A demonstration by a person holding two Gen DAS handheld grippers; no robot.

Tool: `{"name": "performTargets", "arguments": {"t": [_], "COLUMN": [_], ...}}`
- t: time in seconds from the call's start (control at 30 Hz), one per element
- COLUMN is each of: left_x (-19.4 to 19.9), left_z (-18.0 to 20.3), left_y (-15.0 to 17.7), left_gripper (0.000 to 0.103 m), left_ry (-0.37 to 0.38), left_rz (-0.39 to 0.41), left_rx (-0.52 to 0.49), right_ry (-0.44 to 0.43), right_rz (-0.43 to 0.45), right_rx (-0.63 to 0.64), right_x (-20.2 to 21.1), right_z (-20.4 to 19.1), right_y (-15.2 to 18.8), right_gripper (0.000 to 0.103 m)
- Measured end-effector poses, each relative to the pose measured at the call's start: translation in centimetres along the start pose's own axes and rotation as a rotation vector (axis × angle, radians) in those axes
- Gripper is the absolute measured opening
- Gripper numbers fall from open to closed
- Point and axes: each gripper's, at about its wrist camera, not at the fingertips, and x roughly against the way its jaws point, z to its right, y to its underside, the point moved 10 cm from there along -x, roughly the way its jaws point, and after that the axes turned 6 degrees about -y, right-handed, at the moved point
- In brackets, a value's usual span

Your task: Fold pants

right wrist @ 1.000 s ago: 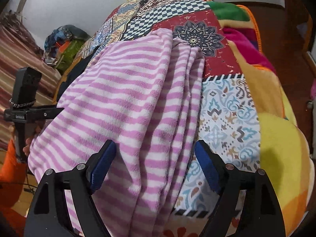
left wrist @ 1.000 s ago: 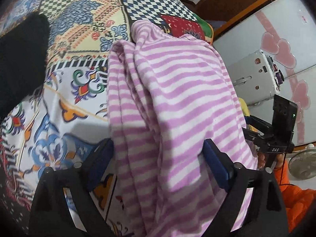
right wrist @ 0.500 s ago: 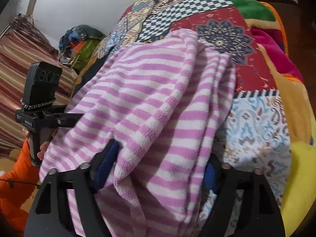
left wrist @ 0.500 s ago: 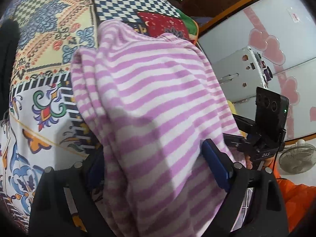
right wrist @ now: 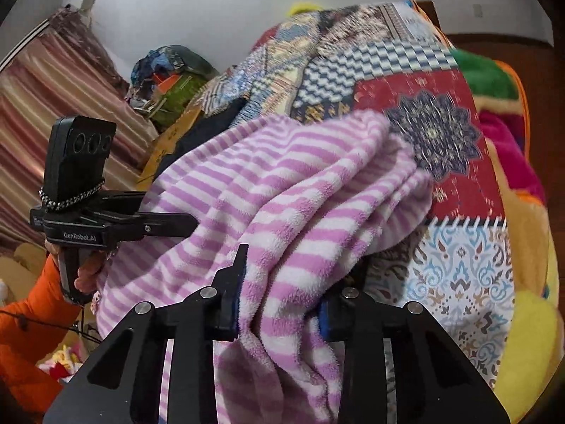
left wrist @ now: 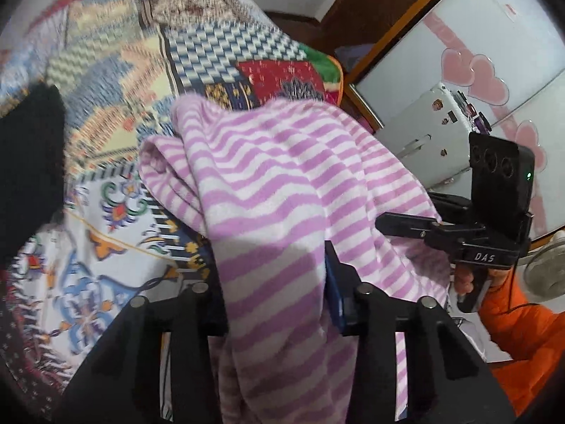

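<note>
The pants [left wrist: 268,183] are fleecy, with pink and white stripes, and are folded lengthwise on a patchwork bedspread [left wrist: 116,70]. My left gripper [left wrist: 275,300] is shut on their near end at the left side and holds it lifted off the bed. My right gripper [right wrist: 282,296] is shut on the near end of the pants [right wrist: 282,194] at the right side. Each gripper shows in the other's view, my right gripper [left wrist: 406,228] and my left gripper [right wrist: 169,226], with fingers clamped on the cloth. The far end of the pants still rests on the bedspread [right wrist: 434,134].
A black garment [left wrist: 28,162] lies on the bed to the left. A white fridge [left wrist: 434,134] and a fan [left wrist: 543,272] stand to the right of the bed. A pile of bundled cloth [right wrist: 169,84] and a striped curtain [right wrist: 53,106] are at the left.
Both grippers went from open around the near end of the pants to shut on it. The near end has risen off the bed and bunched up.
</note>
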Motion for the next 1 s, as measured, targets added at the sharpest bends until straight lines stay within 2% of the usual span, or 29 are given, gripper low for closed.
{"name": "performTargets", "arguments": {"t": [0.2,0.5,0.77,1.0], "left_x": [4.0,11.2,17.3,20.4], "left_z": [-0.1,-3.2,-7.5,-12.9], "left_y": [-0.2,-1.2,-3.1,-5.0], "left_gripper": [0.037,0.036,0.036,0.036], "left_ry": [-0.037,-0.084,-0.144,-0.199], "left_rz": [0.098,0.26,0.406,0.478], "left_rx": [-0.008,0.034,0.077,0.117], "right_ry": [-0.002,-0.015,-0.028,-0.059], "right_rz": [0.037,0.104,0.152,0.196], "right_rx": [0.087,0.222,0.338,0.404], "right_x": [0.5,0.7,-0.5,-3.5], "right_z": [-3.4,-9.2,-14.0,-16.9], "right_y": [-2.3,-5.8,-10.1,-14.4], "right_gripper": [0.027,0.026,0.026,0.026]}}
